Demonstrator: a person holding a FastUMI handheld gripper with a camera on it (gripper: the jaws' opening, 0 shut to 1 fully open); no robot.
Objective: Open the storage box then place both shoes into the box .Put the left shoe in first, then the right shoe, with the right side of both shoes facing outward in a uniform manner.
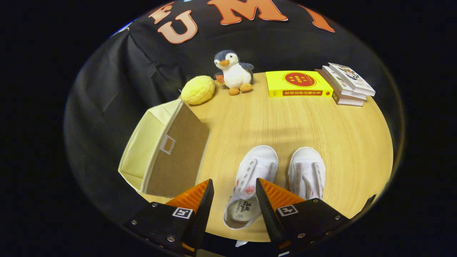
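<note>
A pair of tongs hangs above a round wooden worktop, its two fingers spread apart and holding nothing. Between the fingers lies the left shoe, white, heel nearest the tongs and toe pointing away. The right shoe lies just beside it, partly behind one finger. To the other side stands a cream fabric storage box at the worktop's edge, its flap open.

The likely risks, as a judgement: the fingers could close on the soft heel rim alone, letting the shoe sag or twist, so its right side faces the wrong way in the box. A nudge could also push the light box off the edge.

Counted: two shoes, one box, one yellow book, a stack of three books, one toy penguin, one yellow bun-shaped toy.
</note>
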